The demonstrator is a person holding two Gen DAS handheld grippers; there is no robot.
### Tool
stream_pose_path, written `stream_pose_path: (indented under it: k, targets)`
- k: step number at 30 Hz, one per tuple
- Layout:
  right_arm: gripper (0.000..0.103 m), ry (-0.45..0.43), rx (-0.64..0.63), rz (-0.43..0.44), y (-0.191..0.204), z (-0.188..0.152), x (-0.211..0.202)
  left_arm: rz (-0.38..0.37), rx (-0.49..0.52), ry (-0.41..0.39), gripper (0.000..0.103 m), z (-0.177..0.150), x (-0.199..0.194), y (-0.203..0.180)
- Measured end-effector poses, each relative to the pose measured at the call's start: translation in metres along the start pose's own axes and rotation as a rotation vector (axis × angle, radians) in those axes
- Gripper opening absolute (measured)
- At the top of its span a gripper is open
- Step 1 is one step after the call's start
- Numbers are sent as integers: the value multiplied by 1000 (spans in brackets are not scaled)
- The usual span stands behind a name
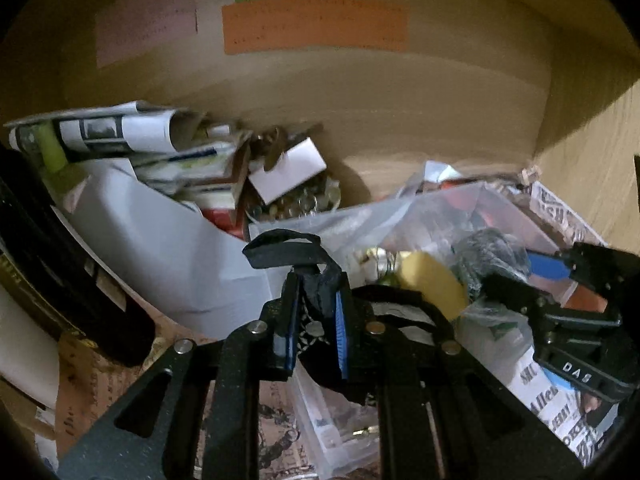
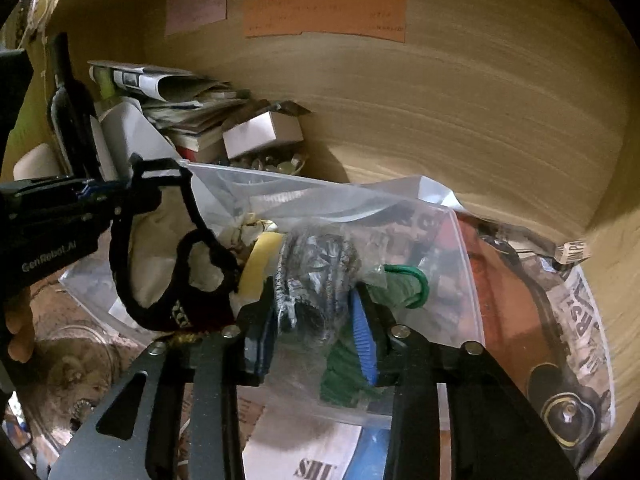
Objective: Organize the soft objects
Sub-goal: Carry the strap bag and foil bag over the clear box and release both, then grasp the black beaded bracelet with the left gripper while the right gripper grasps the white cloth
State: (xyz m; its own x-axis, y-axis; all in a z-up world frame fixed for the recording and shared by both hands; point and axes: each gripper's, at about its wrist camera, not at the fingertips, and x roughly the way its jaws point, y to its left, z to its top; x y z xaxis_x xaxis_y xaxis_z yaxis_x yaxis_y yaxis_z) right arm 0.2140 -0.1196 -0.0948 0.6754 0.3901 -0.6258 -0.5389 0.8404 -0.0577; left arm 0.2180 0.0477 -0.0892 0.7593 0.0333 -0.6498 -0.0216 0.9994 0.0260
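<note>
My left gripper (image 1: 316, 320) is shut on a black strap of a dark cloth item (image 1: 288, 248); in the right wrist view that gripper (image 2: 120, 196) holds the black-edged cloth (image 2: 176, 308) up beside a clear zip bag (image 2: 360, 216). My right gripper (image 2: 316, 332) is shut on the bag's plastic, with a dark knitted bundle (image 2: 316, 264) and a green cloth (image 2: 396, 288) inside between the fingers. A yellow sponge (image 2: 262, 264) lies in the bag. In the left wrist view the right gripper (image 1: 536, 268) grips the bag (image 1: 400, 216) at the right.
A wooden shelf back (image 2: 440, 112) carries orange (image 2: 324, 12), green and pink paper labels. At the left stand a dark bottle (image 2: 72, 112), rolled papers (image 2: 160, 80), books, a small white box (image 2: 260, 132) and a white sheet (image 1: 152, 248). Newspaper (image 2: 576, 300) lines the floor.
</note>
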Motion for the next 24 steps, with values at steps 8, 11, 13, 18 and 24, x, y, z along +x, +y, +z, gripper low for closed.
stream_pose_path:
  k: [8, 11, 13, 18, 24]
  targets:
    - [77, -81, -9, -26, 4, 4, -31, -27, 19, -23, 38, -11, -24, -4]
    - [82, -128, -8, -13, 9, 6, -53, -35, 6, -47, 52, -13, -42, -1]
    - [83, -158, -13, -4, 14, 5, -69, -43, -8, -67, 58, -15, -58, 1]
    - [86, -203, -13, 42, 27, -1, -93, -64, -20, -82, 66, -27, -88, 5]
    - [87, -182, -7, 101, 43, -22, -100, -78, 1, -42, 72, -56, -107, 2]
